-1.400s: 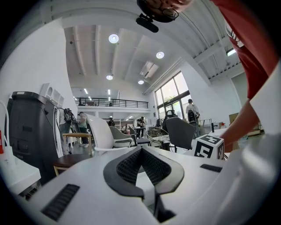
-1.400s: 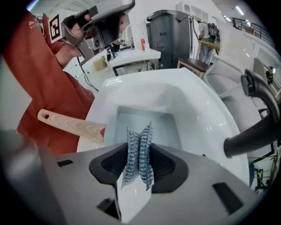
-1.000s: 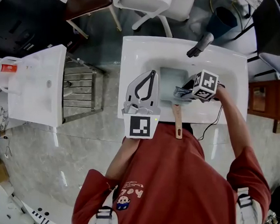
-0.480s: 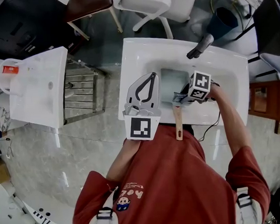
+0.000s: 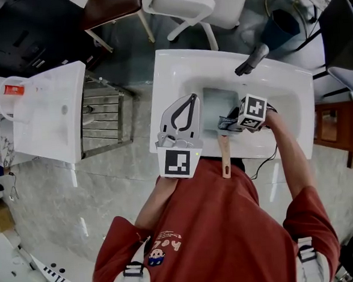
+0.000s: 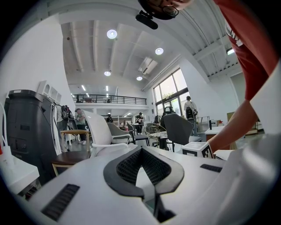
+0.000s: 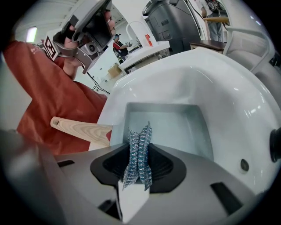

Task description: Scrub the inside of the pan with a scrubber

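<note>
A square grey pan [image 5: 216, 101] lies in the white sink [image 5: 171, 71], its wooden handle [image 5: 225, 155] sticking out over the near rim toward me. My right gripper [image 5: 229, 121] hovers over the pan's near right corner, shut on a silvery-blue steel scrubber [image 7: 139, 149]. In the right gripper view the pan [image 7: 164, 125] and its handle [image 7: 81, 129] lie just beyond the scrubber; contact with the pan is not visible. My left gripper [image 5: 192, 96] hangs over the sink's left rim beside the pan, shut and empty, its tips [image 6: 140, 151] pointing into the room.
A dark faucet [image 5: 252, 60] stands at the sink's far right. A second white basin [image 5: 48, 110] and a metal rack [image 5: 102, 115] are to the left. A white chair [image 5: 197, 3] and a blue bin [image 5: 283, 24] stand beyond the sink.
My right gripper has shifted a little left and toward me with the scrubber, its marker cube turning slightly. The left gripper and the pan have stayed put.
</note>
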The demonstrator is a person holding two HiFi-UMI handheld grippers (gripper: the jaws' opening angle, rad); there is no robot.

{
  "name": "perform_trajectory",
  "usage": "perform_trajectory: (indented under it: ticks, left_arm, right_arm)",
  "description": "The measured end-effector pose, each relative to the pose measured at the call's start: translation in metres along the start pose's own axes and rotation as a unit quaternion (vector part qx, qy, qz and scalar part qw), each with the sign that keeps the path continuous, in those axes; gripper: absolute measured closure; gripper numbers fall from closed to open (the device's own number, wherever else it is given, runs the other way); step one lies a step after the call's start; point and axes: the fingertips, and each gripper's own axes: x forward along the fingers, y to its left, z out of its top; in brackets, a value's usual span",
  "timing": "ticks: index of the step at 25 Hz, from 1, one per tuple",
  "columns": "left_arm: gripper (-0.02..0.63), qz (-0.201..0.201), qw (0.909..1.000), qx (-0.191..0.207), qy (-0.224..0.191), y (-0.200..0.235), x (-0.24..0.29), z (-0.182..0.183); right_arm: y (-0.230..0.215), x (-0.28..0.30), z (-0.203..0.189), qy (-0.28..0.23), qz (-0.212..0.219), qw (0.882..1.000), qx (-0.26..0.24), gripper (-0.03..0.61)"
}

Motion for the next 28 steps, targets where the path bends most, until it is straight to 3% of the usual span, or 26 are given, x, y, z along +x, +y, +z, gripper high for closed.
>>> perform_trajectory:
  ticks: [10, 17, 21, 28]
  left_arm:
    - [0.603, -0.001, 1.0, 0.003, 0.008, -0.001, 0.004, -0.004]
    - [0.603, -0.001, 0.9999, 0.004, 0.01, -0.002, 0.003, -0.006]
    - [0.603, -0.002, 0.9999, 0.007, 0.01, -0.002, 0.003, -0.006]
    - [0.603, -0.004, 0.9999, 0.008, 0.012, 0.0, 0.003, -0.009]
  right_arm:
    - [-0.042, 0.003, 0.002, -0.002, -0.11, 0.994, -0.024, 0.442]
    - [-0.084, 0.008, 0.002, 0.007, -0.207, 0.978, -0.04, 0.443]
    - [-0.11, 0.013, 0.001, 0.011, -0.277, 0.959, -0.058, 0.444]
    - [-0.114, 0.014, 0.003, -0.003, -0.288, 0.956, -0.063, 0.445]
